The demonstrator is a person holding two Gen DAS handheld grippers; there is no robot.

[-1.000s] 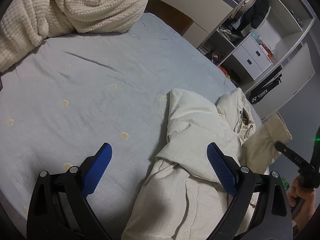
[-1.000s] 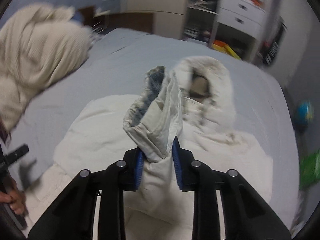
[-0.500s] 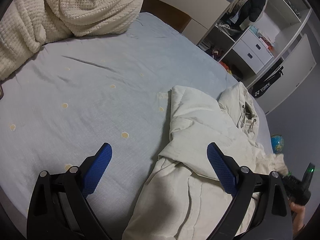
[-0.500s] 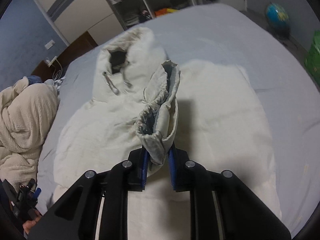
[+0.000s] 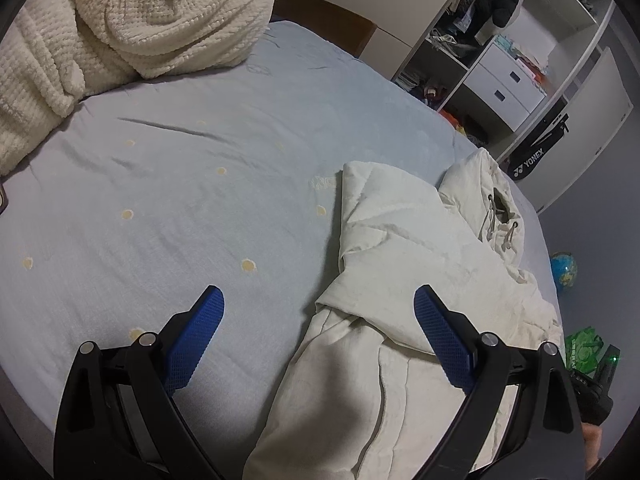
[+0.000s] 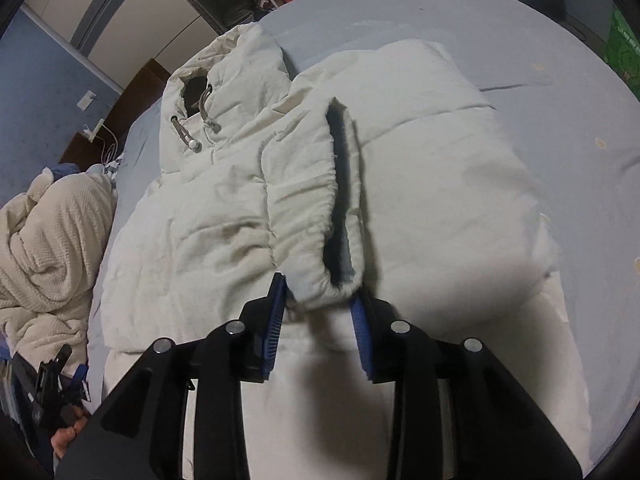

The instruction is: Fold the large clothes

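A pale blue bed sheet dotted with small yellow spots fills most of my left view, with a heap of cream waffle-knit blanket in the upper left. The cream-white padded hooded jacket lies flat on the sheet, across the middle of my right view and in the lower right of my left one. Its hood points to the upper left of my right view, toggled drawcords at the opening. One sleeve is folded over the body, its elastic cuff with grey-blue lining ending just above my right gripper. Those blue pads are opening; the cuff's end sits between the tips, no longer pinched. My left gripper is spread wide and empty over the jacket's left edge.
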